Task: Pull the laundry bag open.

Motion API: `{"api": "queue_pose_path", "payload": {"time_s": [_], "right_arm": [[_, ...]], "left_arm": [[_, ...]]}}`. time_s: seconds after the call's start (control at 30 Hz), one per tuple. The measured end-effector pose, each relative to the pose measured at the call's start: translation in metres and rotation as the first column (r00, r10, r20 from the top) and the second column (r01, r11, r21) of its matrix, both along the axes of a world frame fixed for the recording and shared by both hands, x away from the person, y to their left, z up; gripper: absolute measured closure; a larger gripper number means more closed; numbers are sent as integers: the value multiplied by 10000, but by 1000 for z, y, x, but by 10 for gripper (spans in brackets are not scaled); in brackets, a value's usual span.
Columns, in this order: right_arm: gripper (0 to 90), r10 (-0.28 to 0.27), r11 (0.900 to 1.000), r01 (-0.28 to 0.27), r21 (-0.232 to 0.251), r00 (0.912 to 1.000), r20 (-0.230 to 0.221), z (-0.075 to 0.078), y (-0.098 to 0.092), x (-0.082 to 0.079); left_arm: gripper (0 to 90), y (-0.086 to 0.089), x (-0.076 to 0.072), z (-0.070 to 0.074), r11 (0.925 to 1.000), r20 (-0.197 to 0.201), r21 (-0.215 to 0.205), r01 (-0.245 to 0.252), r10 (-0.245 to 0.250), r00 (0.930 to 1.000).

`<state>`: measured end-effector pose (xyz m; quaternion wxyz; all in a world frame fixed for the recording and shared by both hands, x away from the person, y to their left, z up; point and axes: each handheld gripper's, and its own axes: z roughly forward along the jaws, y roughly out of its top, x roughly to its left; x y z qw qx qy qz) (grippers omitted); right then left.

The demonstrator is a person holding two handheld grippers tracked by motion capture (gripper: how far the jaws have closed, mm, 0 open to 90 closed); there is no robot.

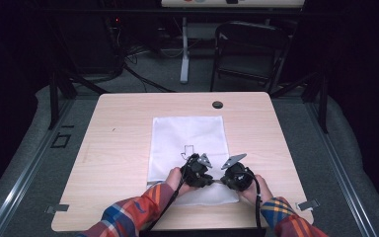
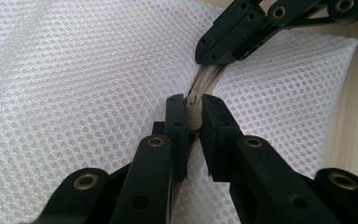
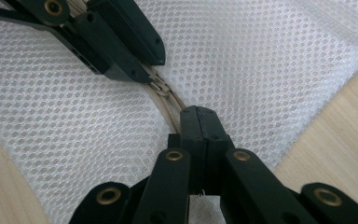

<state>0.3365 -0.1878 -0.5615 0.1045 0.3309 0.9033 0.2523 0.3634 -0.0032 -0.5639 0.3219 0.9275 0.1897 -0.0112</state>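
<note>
A white mesh bag (image 1: 187,136) lies flat in the middle of the table, with a beige zipper (image 3: 168,105) along its near edge. My left gripper (image 2: 194,112) is shut on the zipper pull (image 2: 195,116), which is pinched between its pads. My right gripper (image 3: 198,116) faces it a short way along the same edge, shut on the zipper tape. In the high view the left gripper (image 1: 208,178) and the right gripper (image 1: 225,180) nearly meet tip to tip over the bag's near edge. Mesh (image 2: 74,84) spreads out on both sides of the jaws.
The light wooden table (image 1: 123,128) has bare wood left and right of the bag, and a round cable hole (image 1: 217,104) at the back. A small black outline (image 1: 187,149) is printed on the bag. A dark chair (image 1: 249,49) stands beyond the far edge.
</note>
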Motion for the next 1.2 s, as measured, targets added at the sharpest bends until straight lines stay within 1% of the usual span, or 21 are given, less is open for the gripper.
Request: {"api": "queue_pose_path", "payload": {"time_s": [0.2, 0.23, 0.3, 0.33, 0.37, 0.4, 0.43, 0.5, 0.57, 0.67, 0.73, 0.77, 0.8, 0.83, 0.9, 0.93, 0.97, 1.1, 1.2], "right_arm": [[900, -62, 10000, 61, -46, 10000, -71, 0, 1, 0], [900, -44, 9999, 43, -116, 10000, -68, 1, 1, 0], [900, -46, 9999, 45, -122, 10000, -79, 1, 1, 0], [900, -122, 9999, 122, -41, 9999, -50, 0, 2, 0], [900, -44, 9999, 43, -149, 9999, -111, 1, 1, 0], [900, -71, 9999, 69, -128, 9999, -98, 1, 1, 0], [900, -80, 9999, 79, -117, 9999, -102, 1, 1, 0], [900, -114, 9999, 113, -91, 9999, -114, 1, 1, 0], [900, -167, 9999, 167, 27, 9998, -146, 0, 0, 0], [900, -133, 9998, 130, -151, 9997, -185, 1, -1, 0], [900, -132, 9998, 129, -161, 9997, -195, 2, 0, 0], [900, -141, 9998, 138, -169, 9997, -184, 2, -1, 0], [900, -148, 9998, 145, -165, 9997, -182, 2, -1, 0], [900, -152, 9998, 149, -160, 9997, -192, 2, -1, 0], [900, -149, 9998, 147, -123, 9997, -217, 1, -1, 1], [900, -148, 9998, 146, -130, 9997, -211, 1, -1, 1], [900, -145, 9998, 142, -126, 9997, -214, 1, -1, 1], [900, -158, 9998, 156, -118, 9997, -208, 1, -1, 1], [900, -165, 9998, 162, -147, 9997, -195, 1, -2, 1]], "left_arm": [[815, 0, 0, 0, 10000, 9, 3, 46, -46, 10000], [815, 0, 0, 0, 10000, 4, 10, 53, -53, 10000], [815, 0, 0, 0, 10000, -5, 18, 69, -69, 10000], [815, 0, 0, 0, 10000, -8, 25, 68, -68, 10000], [815, 1, 0, 0, 10000, -32, -22, 80, -80, 10000], [816, 1, 0, 1, 10000, -65, -16, 46, -46, 10000], [816, 1, 0, 0, 10000, -12, 45, 27, -27, 10000], [816, 4, 1, 1, 10000, -60, 22, -12, 13, 10000], [816, 6, 1, 1, 9999, 14, 99, 19, -19, 10000], [816, 9, 1, 2, 9999, -39, 102, -38, 39, 10000], [816, 11, 1, 2, 9999, -33, 89, -71, 71, 10000], [816, 12, 1, 3, 9998, -48, 209, -69, 70, 10000], [815, 13, 2, 2, 9999, -54, 83, -100, 101, 9999], [816, 15, 2, 3, 9998, -24, 191, -73, 73, 10000], [815, 17, 2, 2, 9998, -124, 119, -138, 140, 9998], [815, 18, 2, 3, 9998, -101, 180, -133, 134, 9999], [816, 18, 2, 3, 9998, -68, 143, -142, 143, 9999], [815, 23, 2, 4, 9997, -59, 217, -146, 147, 9999], [815, 28, 2, 4, 9995, -118, 225, -217, 220, 9997]]}}
